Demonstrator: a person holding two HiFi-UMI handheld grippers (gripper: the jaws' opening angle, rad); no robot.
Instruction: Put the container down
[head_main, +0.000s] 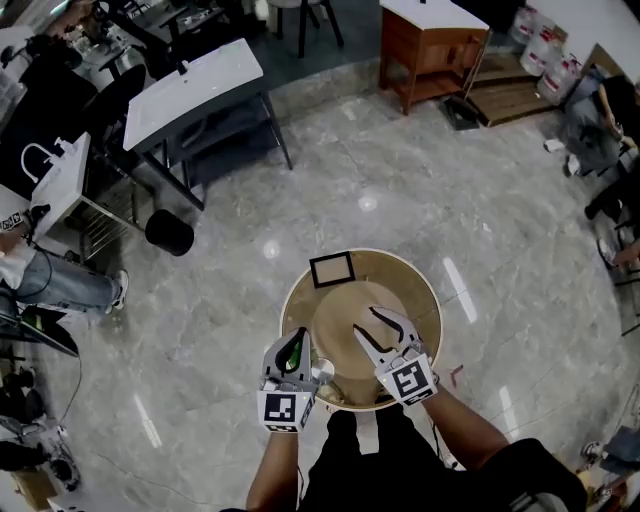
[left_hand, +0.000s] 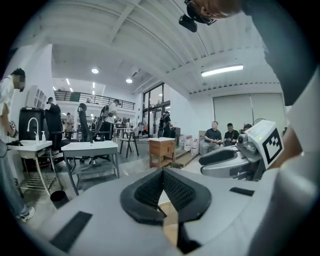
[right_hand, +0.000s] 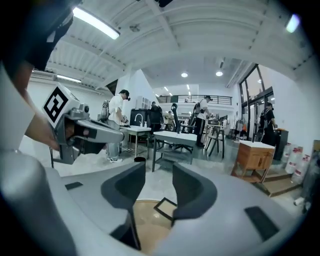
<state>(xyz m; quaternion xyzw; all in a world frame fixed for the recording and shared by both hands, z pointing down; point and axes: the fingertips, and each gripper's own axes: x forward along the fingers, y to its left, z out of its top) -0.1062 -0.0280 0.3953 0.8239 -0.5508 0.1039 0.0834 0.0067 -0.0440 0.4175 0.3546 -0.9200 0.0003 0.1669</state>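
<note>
Both grippers hang above a round tan table (head_main: 425, 300) with a pale rim. A black square frame (head_main: 331, 269) lies at its far edge, also visible low in the right gripper view as the frame (right_hand: 165, 208). My left gripper (head_main: 293, 345) is over the table's near left rim, and its dark pads (left_hand: 150, 192) meet at the tips with nothing visible between them. In the head view a dark, green-tinted shape shows at its fingers; I cannot tell what it is. My right gripper (head_main: 365, 322) is over the table's middle, with a bare gap between its pads (right_hand: 192, 192). No container is clearly visible.
A small shiny object (head_main: 322, 372) sits by the near rim beside the left gripper. On the marble floor stand a white table (head_main: 195, 90), a black bin (head_main: 168, 232) and a wooden cabinet (head_main: 430, 45). People stand and sit around the room's edges.
</note>
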